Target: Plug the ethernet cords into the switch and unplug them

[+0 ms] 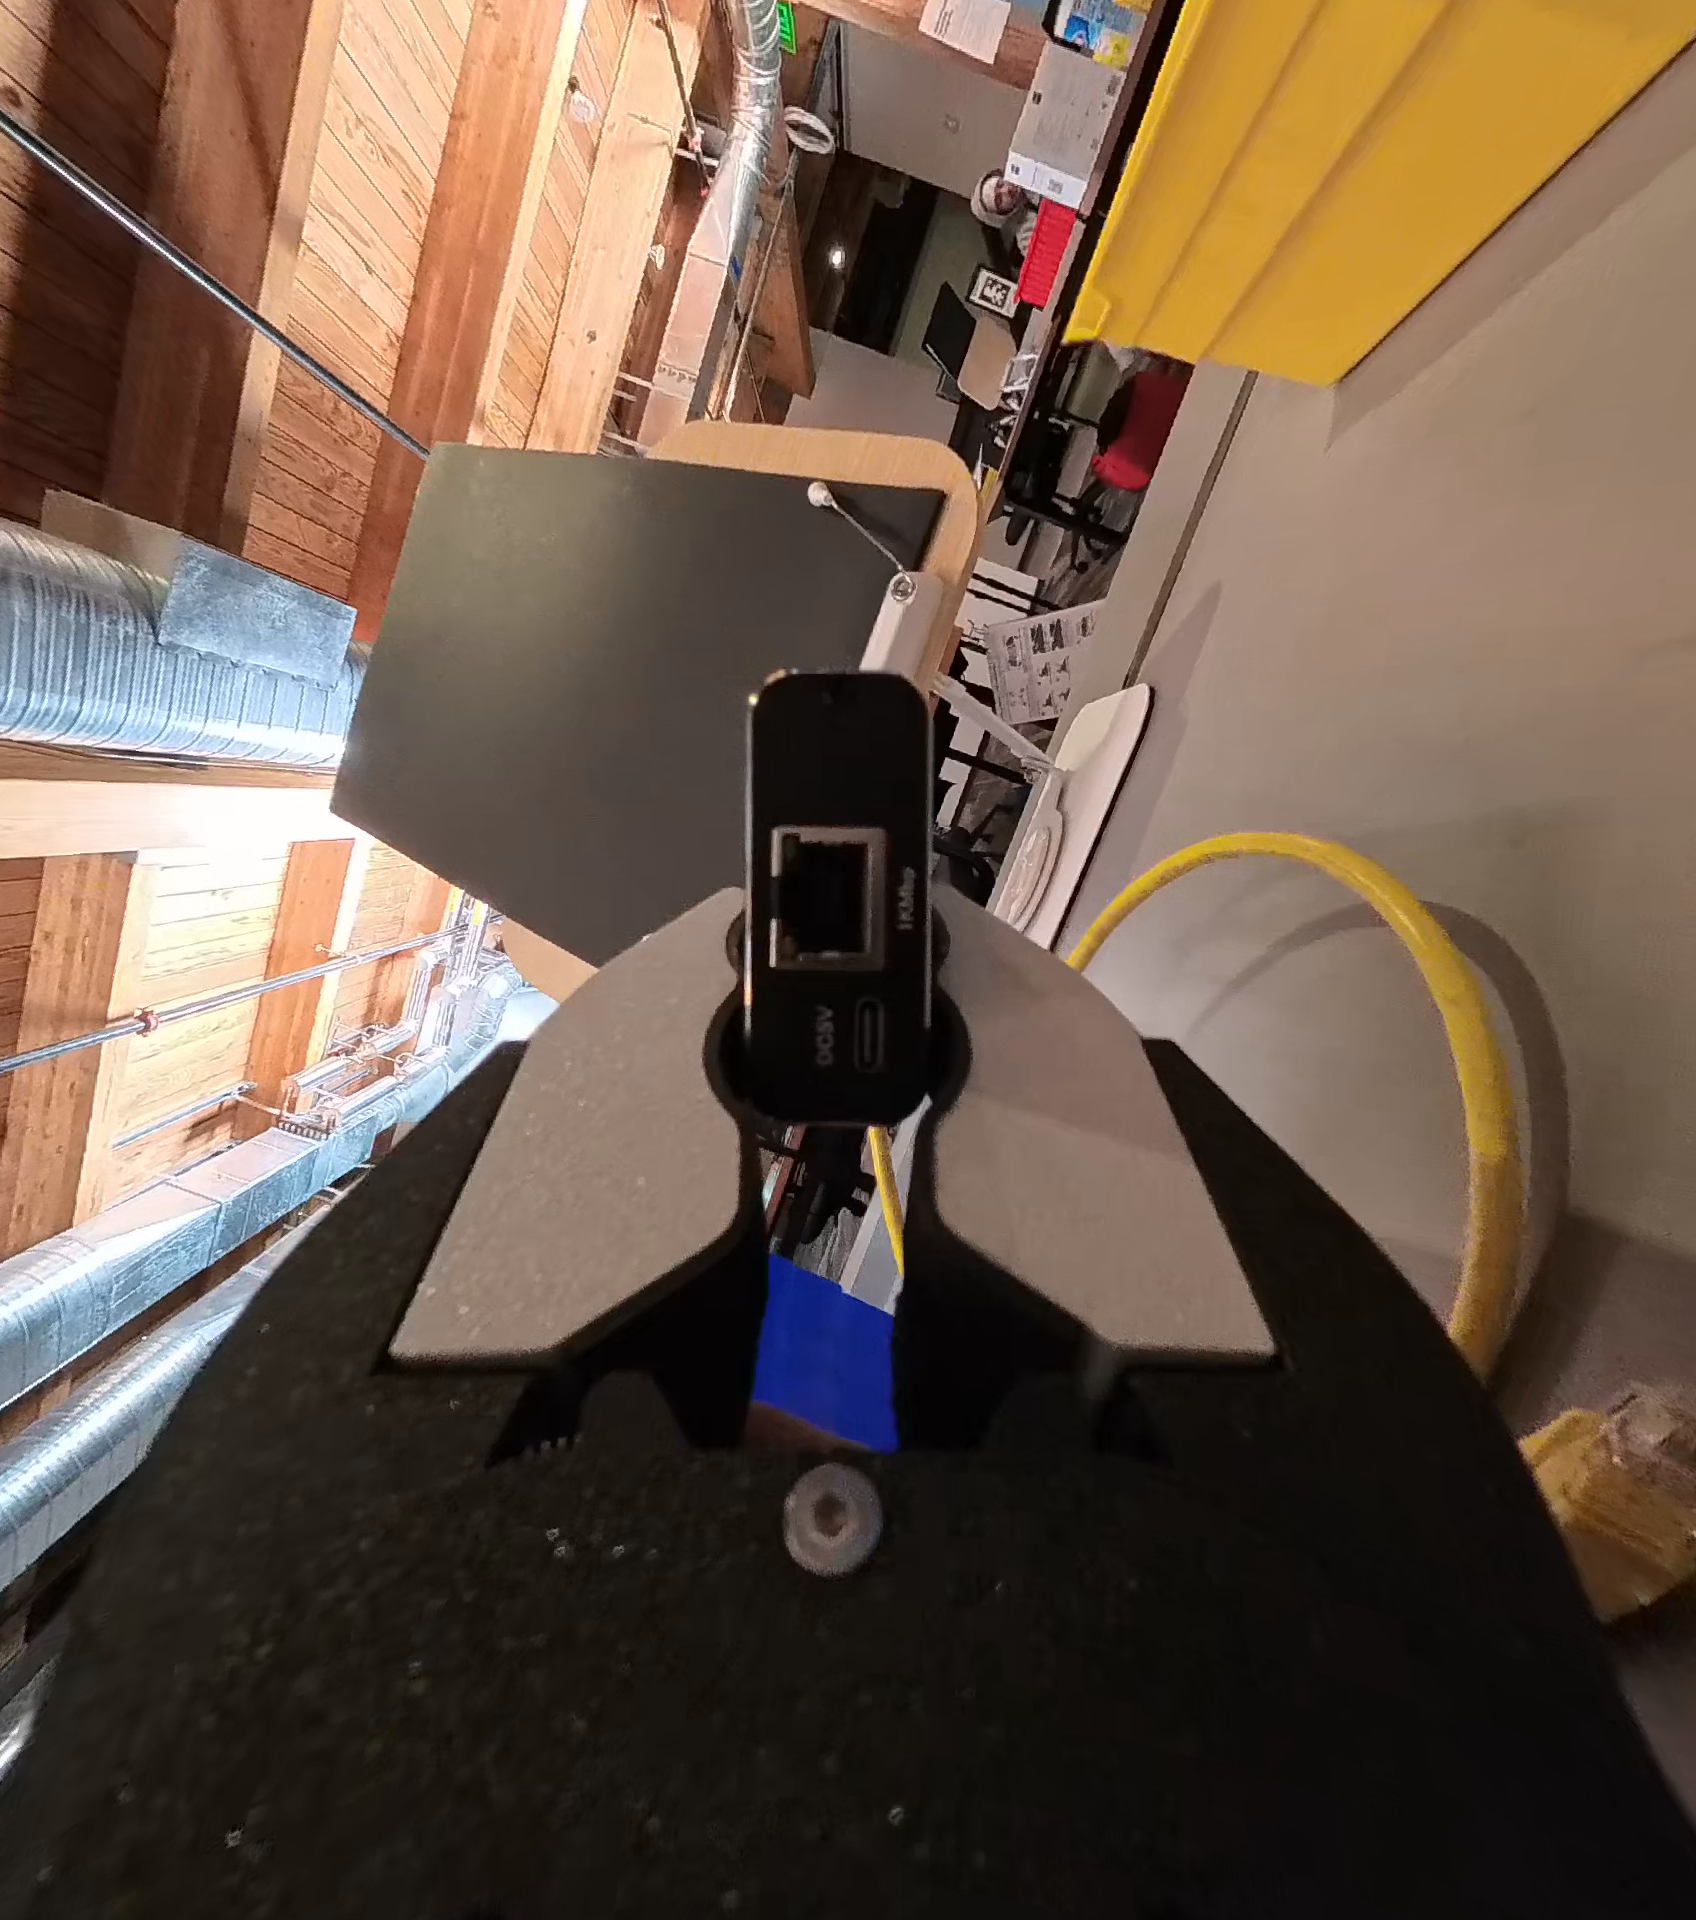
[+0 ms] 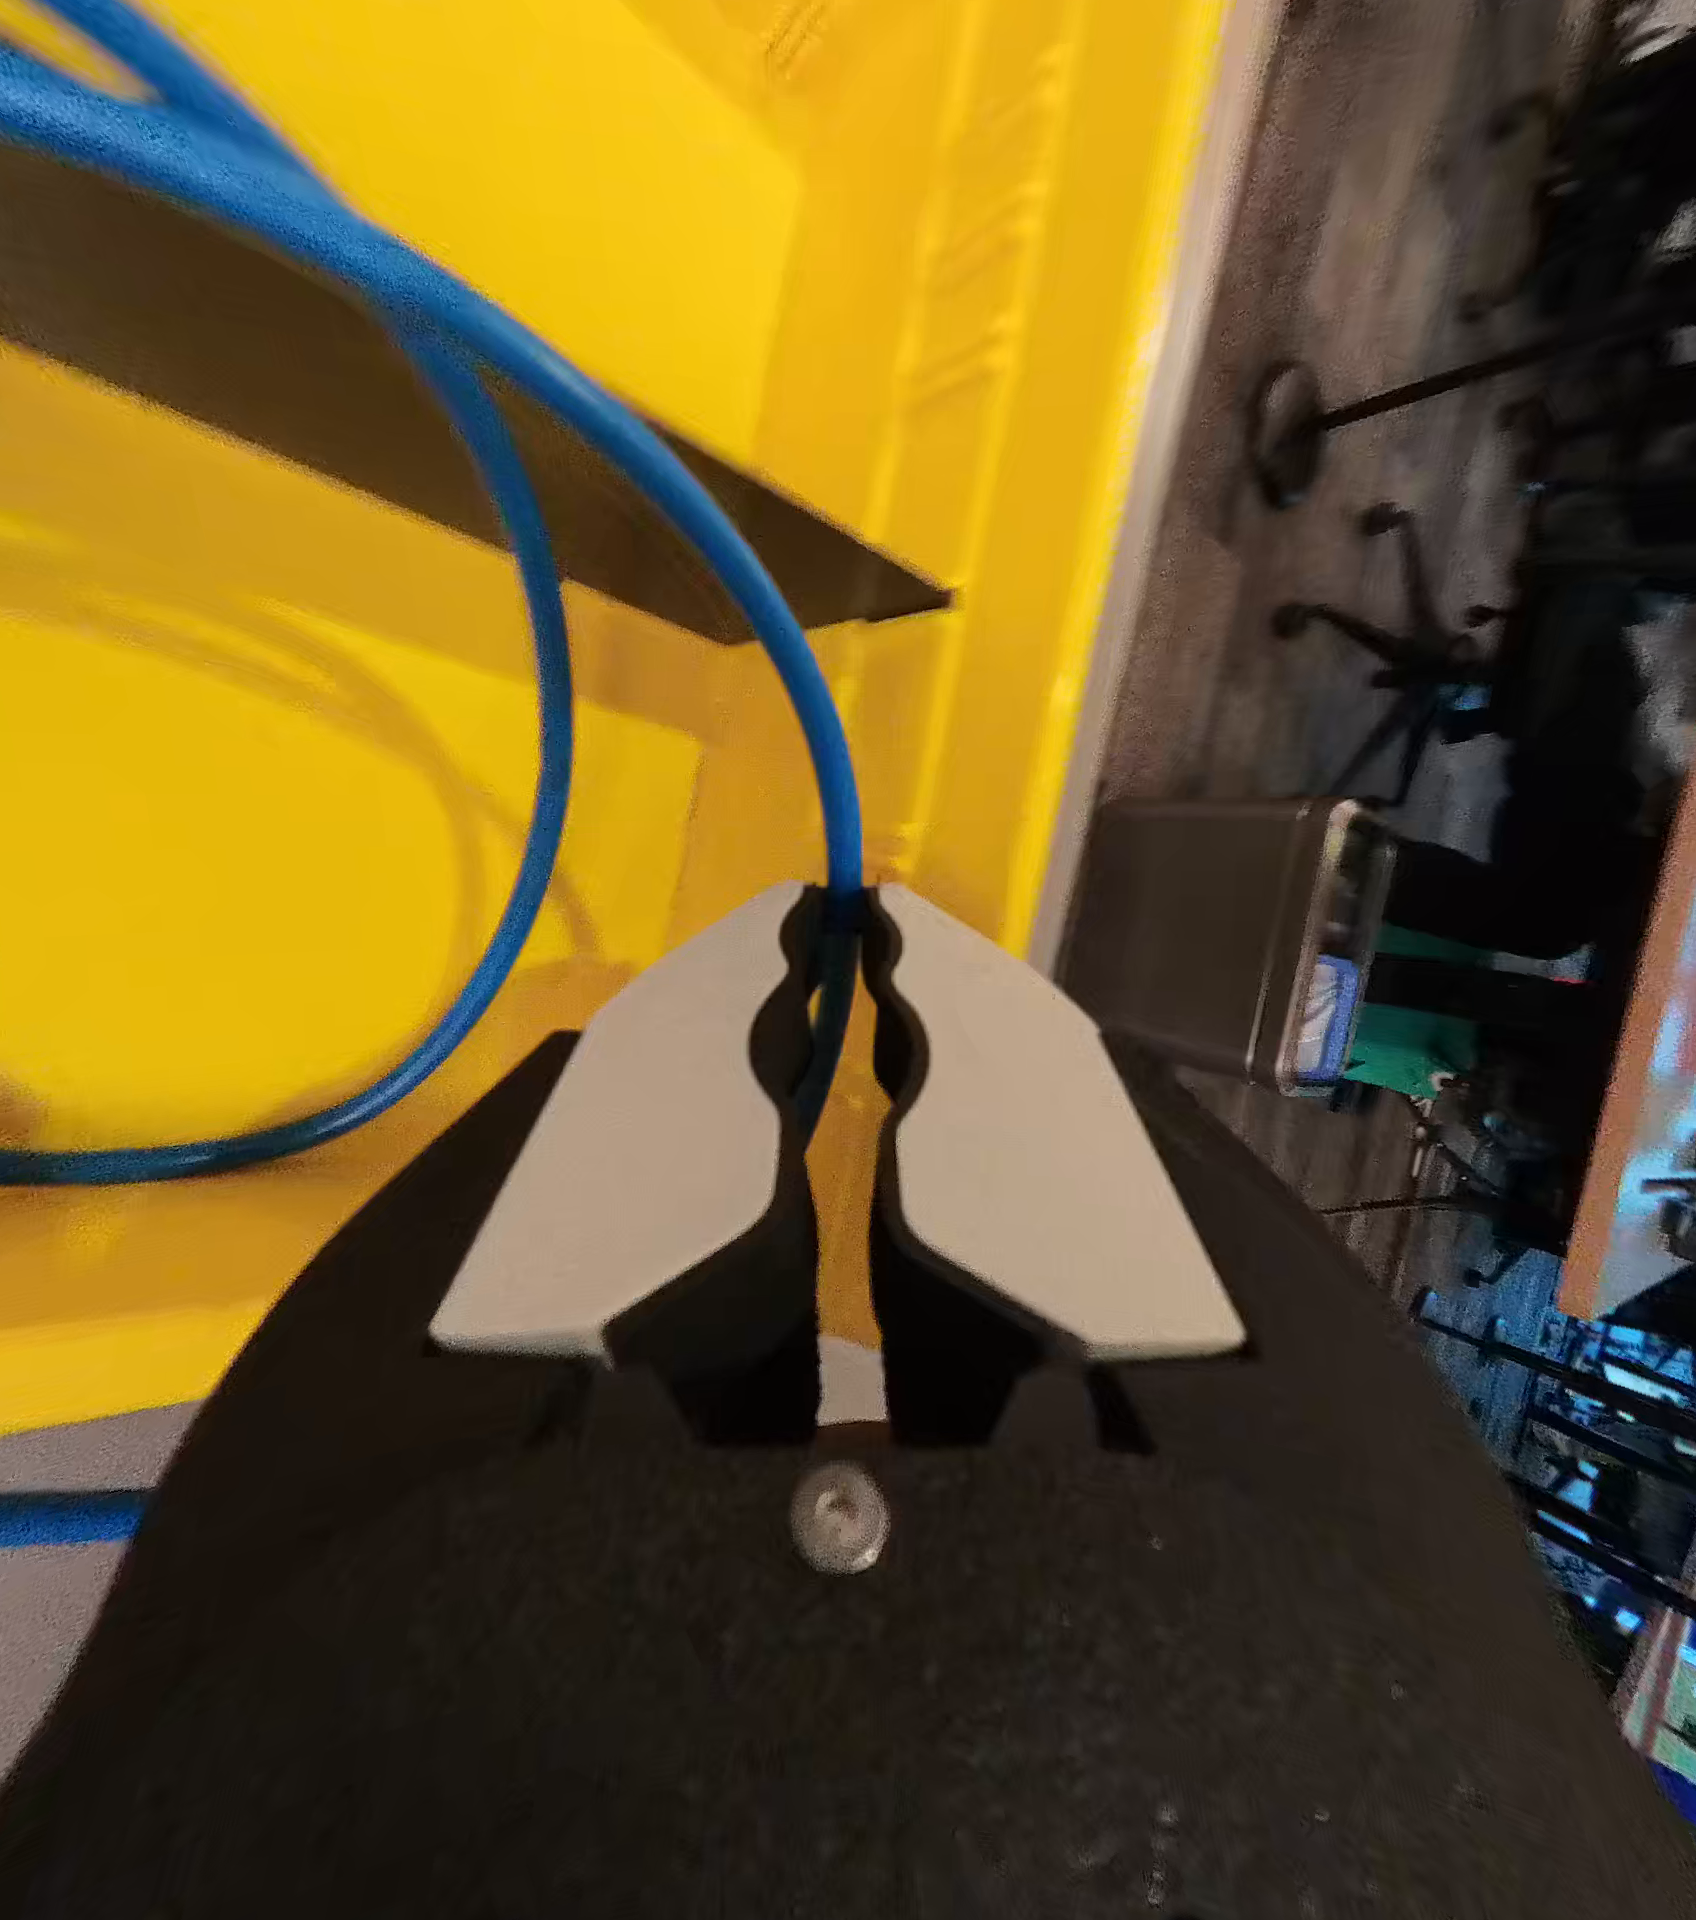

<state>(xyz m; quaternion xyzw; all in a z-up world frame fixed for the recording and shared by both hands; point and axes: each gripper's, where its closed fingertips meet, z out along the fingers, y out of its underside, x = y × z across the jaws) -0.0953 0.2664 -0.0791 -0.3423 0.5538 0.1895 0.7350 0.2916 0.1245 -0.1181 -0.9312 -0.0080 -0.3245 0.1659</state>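
- Sticking up at 12 o'clock from the left gripper [image 1: 839, 997], the black switch [image 1: 839, 894] is clamped, port empty.
- The blue cord [image 2: 553, 727] is pinched in the right gripper [image 2: 839, 914], looping off toward 9 o'clock.
- The yellow cord [image 1: 1446, 1039] is left lying at 3 o'clock.

2 ethernet cords are seen: 1 yellow cord [image 1: 1467, 1049] and 1 blue cord [image 2: 553, 582]. 1 black switch [image 1: 839, 894] is counted, with 1 network port on its face. 1 yellow bin [image 1: 1343, 187] is visible.

small pale markings beside the ports on the black switch [image 1: 839, 914] between my fingers, printed sheets [image 1: 1041, 649] on the far desk, too small to read
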